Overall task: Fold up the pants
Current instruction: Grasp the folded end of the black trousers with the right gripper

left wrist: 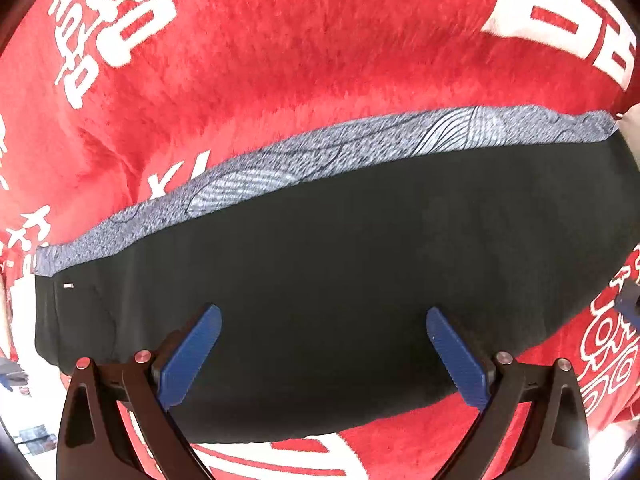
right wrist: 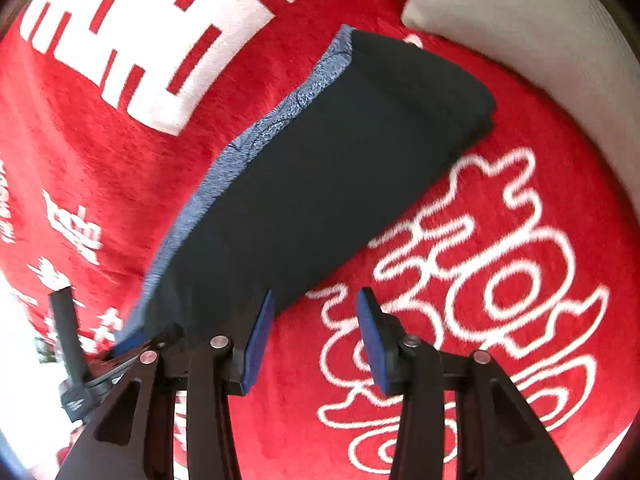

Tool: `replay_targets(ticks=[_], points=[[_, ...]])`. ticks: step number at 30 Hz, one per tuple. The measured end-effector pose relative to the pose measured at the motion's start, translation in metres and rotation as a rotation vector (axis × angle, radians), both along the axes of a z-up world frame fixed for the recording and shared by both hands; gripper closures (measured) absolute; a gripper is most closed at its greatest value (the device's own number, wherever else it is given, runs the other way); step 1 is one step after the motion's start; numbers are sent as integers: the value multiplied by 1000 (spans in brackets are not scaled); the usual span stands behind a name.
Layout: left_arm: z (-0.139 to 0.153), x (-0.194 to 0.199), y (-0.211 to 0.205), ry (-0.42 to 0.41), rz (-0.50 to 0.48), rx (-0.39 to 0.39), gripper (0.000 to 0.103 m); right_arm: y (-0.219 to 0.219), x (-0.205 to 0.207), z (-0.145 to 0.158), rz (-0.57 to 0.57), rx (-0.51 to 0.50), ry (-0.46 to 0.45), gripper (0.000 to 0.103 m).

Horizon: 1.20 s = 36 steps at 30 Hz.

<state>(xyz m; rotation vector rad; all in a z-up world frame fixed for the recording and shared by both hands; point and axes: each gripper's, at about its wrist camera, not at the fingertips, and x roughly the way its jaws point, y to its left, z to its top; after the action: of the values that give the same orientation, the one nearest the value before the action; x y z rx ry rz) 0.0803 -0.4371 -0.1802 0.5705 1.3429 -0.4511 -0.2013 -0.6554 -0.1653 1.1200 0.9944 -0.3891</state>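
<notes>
The black pants (left wrist: 340,264) lie folded lengthwise in a long flat strip on a red blanket (left wrist: 300,52), with a grey-blue patterned edge (left wrist: 360,144) along the far side. My left gripper (left wrist: 324,320) is open and empty, hovering over the middle of the strip. In the right wrist view the pants (right wrist: 320,184) run from lower left to upper right. My right gripper (right wrist: 316,300) is open and empty, just beside the strip's near long edge, over the blanket. The left gripper (right wrist: 132,344) shows at the lower left there.
The red blanket (right wrist: 480,340) has large white characters and patterns. A pale grey cushion or fabric (right wrist: 520,20) lies beyond the pants' far end at the upper right. A bright floor area (left wrist: 24,312) shows at the left edge.
</notes>
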Motion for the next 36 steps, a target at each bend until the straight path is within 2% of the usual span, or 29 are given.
replay_targets(ticks=[4, 7, 11, 16, 22, 26, 28, 29, 30, 31, 33, 36], points=[[1, -4, -12, -1, 1, -17, 0, -4, -17, -13, -105, 82, -80, 56], [-2, -11, -25, -1, -3, -24, 0, -8, -28, -21, -206, 102, -145, 56], [-9, -18, -34, 1, 0, -16, 0, -13, -33, -33, -277, 146, -212, 56], [-12, -18, -32, 9, 5, -41, 0, -22, -42, -42, -366, 162, -339, 56], [-12, -24, -33, -13, -14, -49, 0, -30, -26, -43, -363, 110, -459, 55], [-5, -31, -38, -40, -36, -43, 0, -34, -9, -46, -386, 114, -496, 55], [5, -35, -41, -32, -51, -67, 5, -38, -5, -49, -397, 155, -495, 59], [13, -38, -43, -20, -58, -92, 12, -41, -3, -51, -407, 183, -467, 69], [18, -41, -44, -7, -62, -115, 21, -44, -4, -54, -413, 203, -426, 93], [24, -44, -47, 12, -68, -148, 26, -45, -5, -57, -416, 227, -410, 92], [33, -47, -50, 54, -75, -207, 47, -46, -9, -58, -416, 258, -430, 93], [40, -51, -56, 118, -67, -330, 47, -43, -10, -47, -388, 245, -455, 93]])
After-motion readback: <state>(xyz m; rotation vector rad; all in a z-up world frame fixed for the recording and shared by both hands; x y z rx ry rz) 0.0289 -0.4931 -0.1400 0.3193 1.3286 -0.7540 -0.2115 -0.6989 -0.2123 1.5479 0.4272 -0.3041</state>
